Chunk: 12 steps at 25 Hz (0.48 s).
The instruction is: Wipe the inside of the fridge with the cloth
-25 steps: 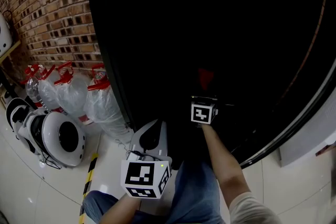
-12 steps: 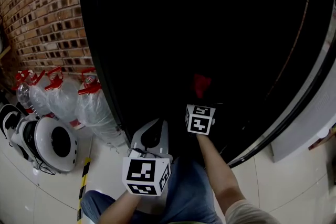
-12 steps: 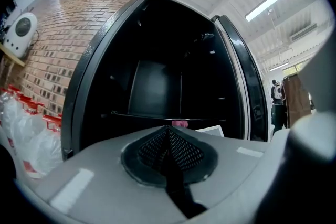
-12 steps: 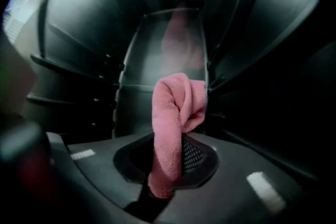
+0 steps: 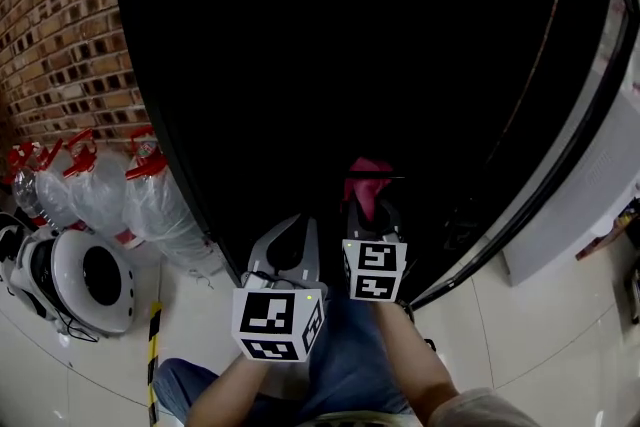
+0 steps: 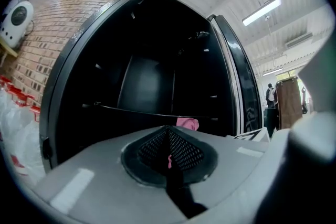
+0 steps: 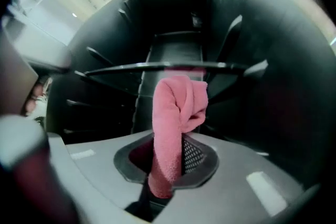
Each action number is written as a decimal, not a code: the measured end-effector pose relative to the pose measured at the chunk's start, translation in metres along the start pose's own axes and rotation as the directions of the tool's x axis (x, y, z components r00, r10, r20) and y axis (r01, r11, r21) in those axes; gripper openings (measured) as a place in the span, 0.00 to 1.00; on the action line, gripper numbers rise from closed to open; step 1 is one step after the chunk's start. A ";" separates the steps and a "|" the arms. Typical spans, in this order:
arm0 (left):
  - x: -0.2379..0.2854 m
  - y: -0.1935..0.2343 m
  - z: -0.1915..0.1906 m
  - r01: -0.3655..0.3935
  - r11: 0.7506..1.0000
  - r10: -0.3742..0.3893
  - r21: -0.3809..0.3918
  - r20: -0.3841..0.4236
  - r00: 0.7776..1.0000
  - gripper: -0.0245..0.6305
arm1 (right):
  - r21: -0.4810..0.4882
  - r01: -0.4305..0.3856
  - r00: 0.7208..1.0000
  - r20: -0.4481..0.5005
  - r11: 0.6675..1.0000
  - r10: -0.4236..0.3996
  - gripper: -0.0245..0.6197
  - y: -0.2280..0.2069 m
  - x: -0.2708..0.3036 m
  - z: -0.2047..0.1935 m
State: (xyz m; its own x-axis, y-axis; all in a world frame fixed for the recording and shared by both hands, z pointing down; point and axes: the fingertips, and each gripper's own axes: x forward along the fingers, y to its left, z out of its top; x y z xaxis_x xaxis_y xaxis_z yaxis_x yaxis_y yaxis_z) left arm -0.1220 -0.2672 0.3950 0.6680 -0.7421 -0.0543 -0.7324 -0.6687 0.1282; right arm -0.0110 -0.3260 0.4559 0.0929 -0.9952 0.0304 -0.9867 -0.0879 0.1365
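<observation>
Right gripper (image 5: 365,215) clamped tight on the pink cloth (image 5: 364,177), pulled back from deep in the fridge (image 5: 400,65) over the last 1 s, now just beside the left gripper (image 5: 288,250), shut and empty. Looks like the end of 1 wiping pass, cloth up at the open front.

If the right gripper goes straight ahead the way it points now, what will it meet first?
Probably the front edge of the shelf inside the fridge. The pink cloth sticking out of the right gripper would touch it first. Depth is unclear.
</observation>
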 end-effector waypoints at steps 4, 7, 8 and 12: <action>0.005 -0.006 -0.005 0.026 1.000 -0.027 -0.014 -0.011 1.000 0.06 | -0.009 0.002 1.000 0.005 1.000 -0.002 0.13 0.000 -0.024 0.002; 0.010 -0.012 -0.009 0.050 0.999 -0.050 -0.019 -0.018 0.999 0.06 | -0.006 0.015 1.000 0.009 1.000 -0.015 0.13 -0.004 -0.041 0.001; 0.011 -0.015 -0.011 0.060 0.998 -0.060 -0.020 -0.019 0.998 0.06 | -0.007 0.019 1.000 0.011 1.000 -0.019 0.13 -0.005 -0.046 0.000; 0.016 -0.027 -0.017 0.099 0.995 -0.099 -0.007 -0.022 0.995 0.06 | -0.003 0.006 1.000 0.021 1.000 -0.006 0.13 -0.006 -0.059 0.002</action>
State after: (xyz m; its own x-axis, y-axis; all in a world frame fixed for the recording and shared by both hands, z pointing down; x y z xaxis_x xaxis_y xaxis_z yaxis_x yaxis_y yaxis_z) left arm -0.0891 -0.2605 0.4073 0.7403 -0.6707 -0.0445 -0.6615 -0.7387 0.1293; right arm -0.0104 -0.2670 0.4514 0.0960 -0.9953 0.0083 -0.9858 -0.0940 0.1393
